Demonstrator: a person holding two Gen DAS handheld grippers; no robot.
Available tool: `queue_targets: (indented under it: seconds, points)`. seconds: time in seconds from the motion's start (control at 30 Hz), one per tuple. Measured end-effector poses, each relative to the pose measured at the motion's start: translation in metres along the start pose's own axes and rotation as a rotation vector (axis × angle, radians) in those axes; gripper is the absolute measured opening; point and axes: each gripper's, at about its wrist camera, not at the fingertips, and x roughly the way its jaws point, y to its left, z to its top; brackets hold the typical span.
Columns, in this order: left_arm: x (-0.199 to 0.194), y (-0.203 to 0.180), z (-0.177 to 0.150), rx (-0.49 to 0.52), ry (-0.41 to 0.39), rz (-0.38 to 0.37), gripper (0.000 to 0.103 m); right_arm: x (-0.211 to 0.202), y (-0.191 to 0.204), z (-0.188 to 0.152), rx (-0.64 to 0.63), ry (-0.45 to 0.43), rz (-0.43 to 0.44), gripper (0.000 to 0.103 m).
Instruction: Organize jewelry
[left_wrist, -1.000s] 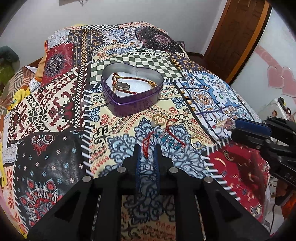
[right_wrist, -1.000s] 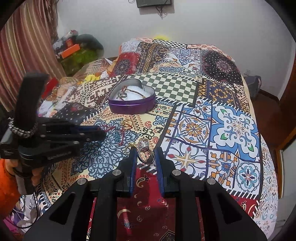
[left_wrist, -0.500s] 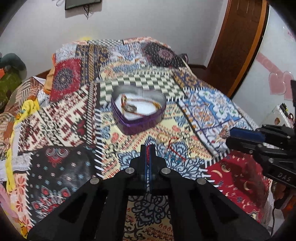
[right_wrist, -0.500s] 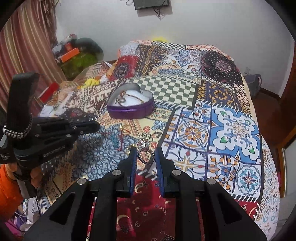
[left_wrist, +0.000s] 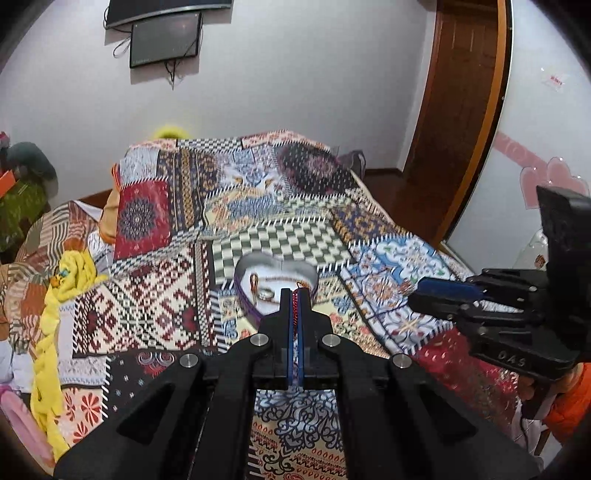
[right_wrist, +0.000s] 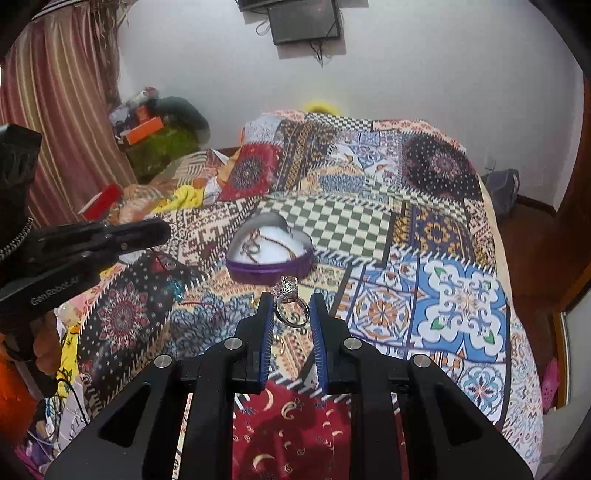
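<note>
My left gripper (left_wrist: 294, 291) is shut on a red beaded cord (left_wrist: 294, 308), raised in front of the purple heart-shaped tin (left_wrist: 246, 303). In the tin lie a silver ring (left_wrist: 265, 294) and a brown cord bracelet (left_wrist: 275, 277). In the right wrist view the left gripper (right_wrist: 162, 229) is at the left, and the red cord (right_wrist: 162, 263) trails from it down to the bed cover. My right gripper (right_wrist: 291, 296) is shut on a silver ring with a stone (right_wrist: 285, 287), held above the cover just short of the tin (right_wrist: 269, 271). The right gripper (left_wrist: 424, 286) also shows at the right of the left wrist view.
A patchwork bed cover (left_wrist: 155, 302) spans both views. Yellow cloth (left_wrist: 66, 273) lies at its left edge. A striped curtain (right_wrist: 55, 110) and a cluttered corner (right_wrist: 155, 140) are on the left, a wooden door (left_wrist: 461, 110) on the right, and a wall screen (right_wrist: 303, 22) behind.
The left gripper shut on the red cord and rose off the cover with it. The right gripper rose a little with the ring. Both now look further up the bed.
</note>
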Motion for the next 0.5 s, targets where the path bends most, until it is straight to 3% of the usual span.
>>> queue_targets:
  seconds: [0.5]
  points:
    - [0.001,0.001,0.048,0.035,-0.105,0.003,0.000,0.011,0.004,0.030,-0.016,-0.053,0.021,0.018]
